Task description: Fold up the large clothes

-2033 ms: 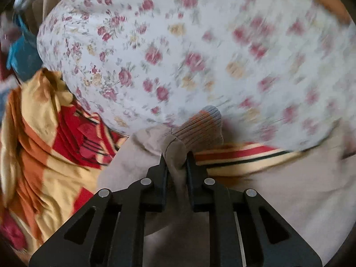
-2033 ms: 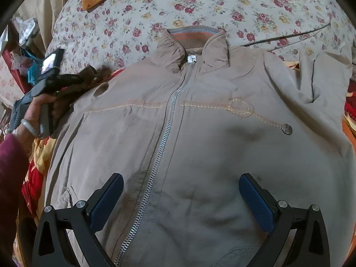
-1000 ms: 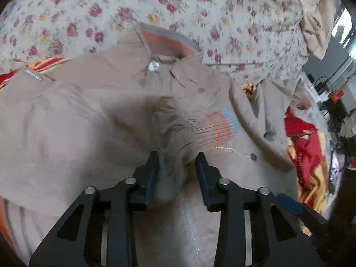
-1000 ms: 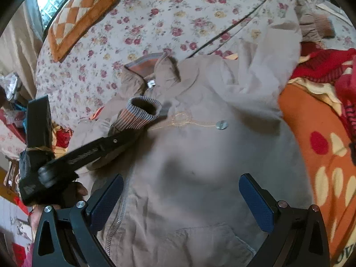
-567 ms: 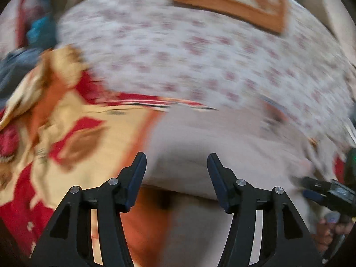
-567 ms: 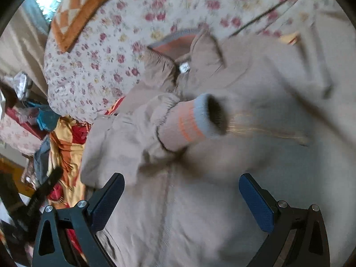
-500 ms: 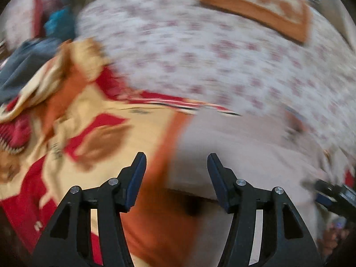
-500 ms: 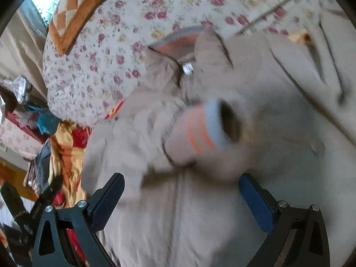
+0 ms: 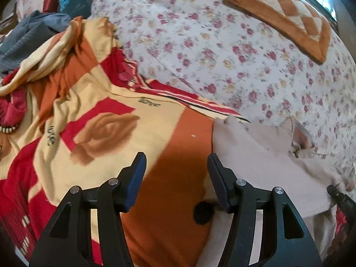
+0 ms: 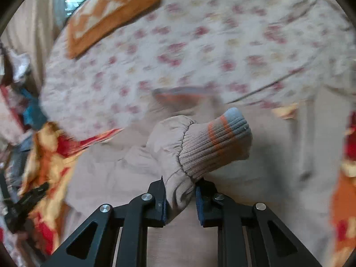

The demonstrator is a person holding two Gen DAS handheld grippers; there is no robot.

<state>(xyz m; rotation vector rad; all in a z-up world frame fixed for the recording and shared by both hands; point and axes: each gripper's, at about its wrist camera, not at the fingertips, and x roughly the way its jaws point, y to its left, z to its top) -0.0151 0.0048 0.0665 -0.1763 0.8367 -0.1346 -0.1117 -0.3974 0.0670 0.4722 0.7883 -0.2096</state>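
A: Where's the jacket's sleeve (image 10: 169, 155)?

B: Pinched in the right hand-held gripper (image 10: 180, 200), ribbed cuff (image 10: 218, 142) pointing away over the beige jacket (image 9: 262, 166) on the bed.

A: The left hand-held gripper (image 9: 175, 178)?

B: Wide open, empty, over the blanket (image 9: 106, 129) beside the jacket's edge.

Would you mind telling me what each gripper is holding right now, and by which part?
The right gripper holds the jacket by its sleeve, just behind the ribbed cuff. The left gripper is open and holds nothing.
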